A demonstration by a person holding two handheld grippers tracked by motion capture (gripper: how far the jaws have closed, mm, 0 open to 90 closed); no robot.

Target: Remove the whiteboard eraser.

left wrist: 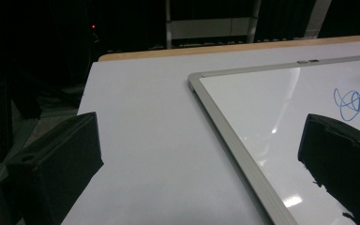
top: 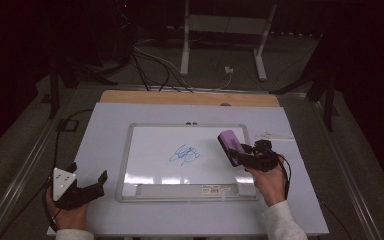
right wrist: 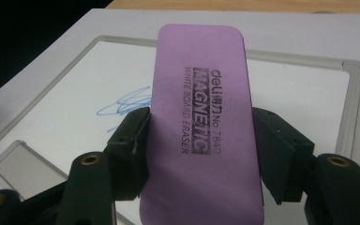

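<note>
Two grippers are seen at a whiteboard [top: 130,165] laid flat on a white surface [top: 100,125]. A purple magnetic whiteboard eraser [right wrist: 201,136] is clamped by its long sides between the jaws of the right gripper [top: 245,156] and is held over the board's right part, apparently raised off it and tilted. The blue marker scribble [top: 185,154] near the middle of the board is seen whole and unsmeared, a little to the left of the eraser. The left gripper [top: 87,186] is rested on the surface just beside the board's near left corner, its jaws spread wide and nothing held between them. Judged from this, the eraser has been picked up and brought near the mark; the wiping itself is not yet begun, and the whole scribble is left to be cleared.
</note>
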